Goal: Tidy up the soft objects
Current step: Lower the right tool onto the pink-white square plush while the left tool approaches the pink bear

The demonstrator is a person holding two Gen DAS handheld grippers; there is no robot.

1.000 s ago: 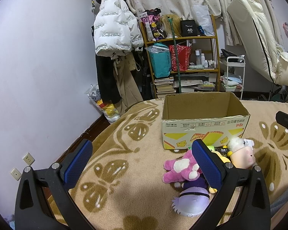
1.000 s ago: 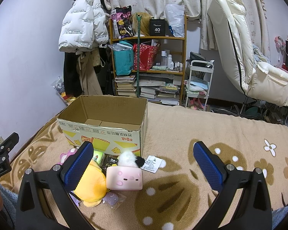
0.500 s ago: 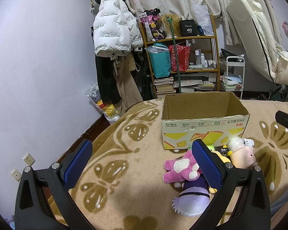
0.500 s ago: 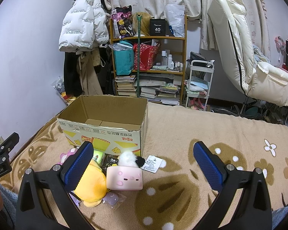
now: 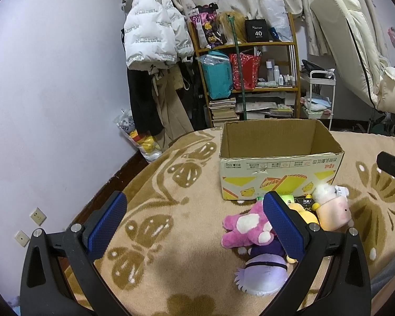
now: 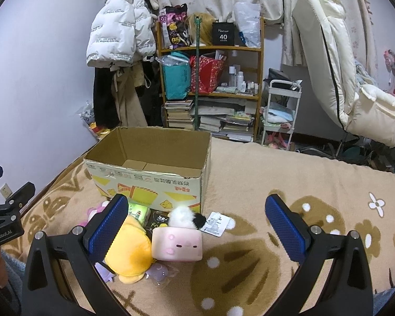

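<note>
While both the left tool (image 5: 194, 223) and right tool (image 6: 197, 223) hang spread wide, gripping nothing, 4 plush toys (image 6: 176, 245) lie just in front of the cardboard box (image 6: 150, 176), under the tools.

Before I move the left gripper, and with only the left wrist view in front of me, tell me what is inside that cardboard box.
Observer: The right wrist view looks down into the cardboard box. The part of its floor that shows is bare flaps, no toys.
Operator: Describe the yellow thing hidden behind my finger.
Observer: It is a yellow plush, touching the pink block plush beside it.
Operator: Report the right gripper.
Observer: The right gripper is open, with nothing between its fingers.
</note>
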